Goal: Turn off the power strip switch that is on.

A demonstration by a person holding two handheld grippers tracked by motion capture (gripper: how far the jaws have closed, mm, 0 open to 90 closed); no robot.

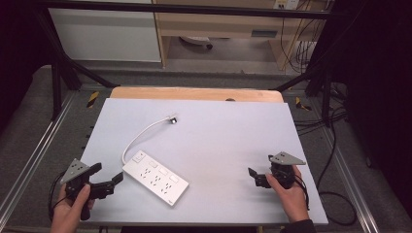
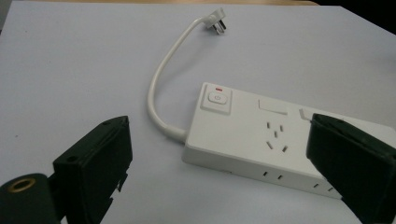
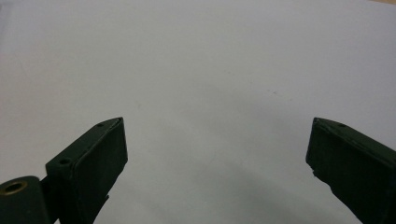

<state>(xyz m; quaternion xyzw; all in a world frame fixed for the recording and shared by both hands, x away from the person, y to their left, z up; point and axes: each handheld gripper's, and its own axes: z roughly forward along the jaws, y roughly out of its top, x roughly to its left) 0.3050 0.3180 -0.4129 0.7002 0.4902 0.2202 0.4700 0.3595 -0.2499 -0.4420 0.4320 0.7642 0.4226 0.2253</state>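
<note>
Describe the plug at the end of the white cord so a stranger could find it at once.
Start at the pale grey table and find the white power strip near its front left, just ahead of the left gripper. Follow its curved white cord away from the person; the plug lies loose at the end, its metal prongs bare.

The right gripper (image 3: 217,154) hangs over a bare stretch of the pale table (image 3: 201,70), its two black jaws spread wide apart, nothing between them.

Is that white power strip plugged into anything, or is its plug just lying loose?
Unplugged. The power strip has its short cord curling to a plug that lies bare on the table, prongs exposed.
</note>
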